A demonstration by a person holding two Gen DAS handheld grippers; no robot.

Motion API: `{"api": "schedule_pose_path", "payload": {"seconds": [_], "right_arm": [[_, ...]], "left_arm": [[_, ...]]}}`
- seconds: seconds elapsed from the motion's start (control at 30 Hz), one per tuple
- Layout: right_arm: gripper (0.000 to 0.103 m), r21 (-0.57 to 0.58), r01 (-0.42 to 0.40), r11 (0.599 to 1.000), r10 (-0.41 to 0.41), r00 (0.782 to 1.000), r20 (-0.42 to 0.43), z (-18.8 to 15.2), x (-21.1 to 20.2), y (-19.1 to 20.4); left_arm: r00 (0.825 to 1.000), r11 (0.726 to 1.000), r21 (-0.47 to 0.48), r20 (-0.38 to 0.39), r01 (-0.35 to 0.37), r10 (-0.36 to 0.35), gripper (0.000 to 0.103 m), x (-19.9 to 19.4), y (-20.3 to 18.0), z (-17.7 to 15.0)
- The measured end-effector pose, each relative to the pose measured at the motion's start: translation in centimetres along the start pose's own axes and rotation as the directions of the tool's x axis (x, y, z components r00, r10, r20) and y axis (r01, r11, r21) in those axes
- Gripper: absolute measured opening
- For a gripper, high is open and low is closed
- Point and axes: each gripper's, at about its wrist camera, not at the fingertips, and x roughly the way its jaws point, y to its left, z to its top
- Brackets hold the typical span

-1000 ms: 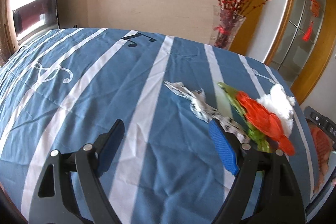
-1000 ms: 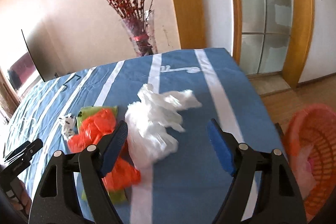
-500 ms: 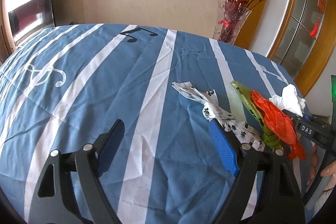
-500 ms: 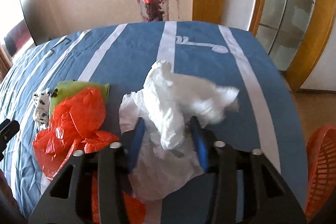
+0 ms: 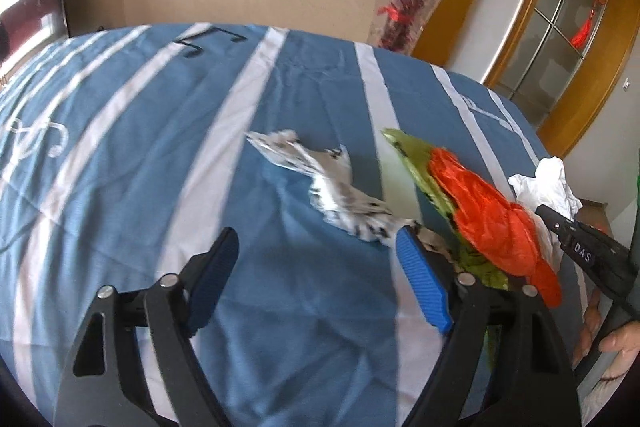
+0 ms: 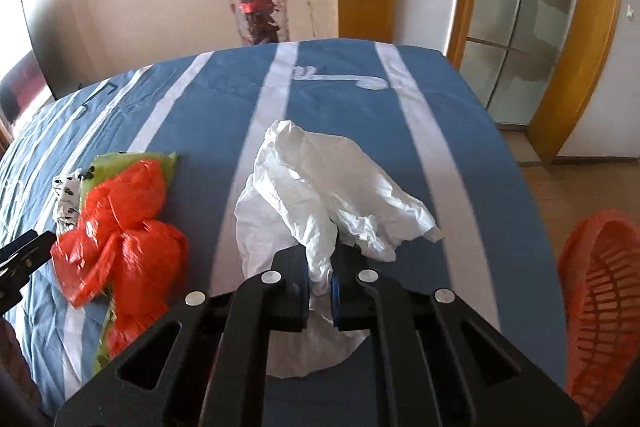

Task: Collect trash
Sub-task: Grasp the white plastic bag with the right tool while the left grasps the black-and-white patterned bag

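right gripper (image 6: 320,287) pinching white plastic bag (image 6: 320,187) at bunched neck | bag looking light, limp, slippery | left gripper (image 5: 316,275) hanging open

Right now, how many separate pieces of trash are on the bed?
4: white plastic bag pinched in the right gripper; orange plastic bag lying on a green wrapper; black-spotted white wrapper ahead of the open left gripper. More may be hidden underneath.
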Motion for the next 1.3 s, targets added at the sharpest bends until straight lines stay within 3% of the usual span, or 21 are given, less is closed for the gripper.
{"api": "schedule_pose_path", "payload": {"seconds": [0.27,0.43,0.57,0.7,0.93,1.3], "right_arm": [[0.008,0.024,0.0,1.0,0.0,1.0,-0.005,-0.9,-0.7,-1.7],[0.008,0.03,0.0,1.0,0.0,1.0,-0.004,-1.5,-1.2,-2.1],[0.008,0.042,0.007,0.999,-0.007,1.0,0.003,-2.1,-2.0,-2.9],[0.008,0.062,0.009,0.998,-0.01,1.0,0.019,-2.5,-3.4,-4.0],[0.008,0.095,0.013,0.995,-0.02,0.998,0.068,-3.3,-6.8,-5.9],[0.008,0.185,0.02,0.983,-0.048,0.988,0.15,-5.8,-12.7,-9.8]], "left_arm": [[1.0,0.997,-0.078,-0.022,-0.016,0.014,0.06,1.2,-0.8,1.2],[0.995,0.994,-0.036,-0.015,-0.101,0.1,0.026,1.9,-1.9,1.6],[0.996,0.996,-0.007,-0.014,-0.092,0.092,0.014,1.7,-2.3,1.1],[0.999,0.998,-0.033,-0.018,-0.045,0.044,0.012,0.9,-1.7,0.7],[0.999,0.999,-0.04,0.041,0.012,-0.011,0.012,-2.8,-1.7,0.4],[0.982,0.987,0.061,0.102,0.151,-0.156,0.012,-8.9,-8.1,-1.1]]}}
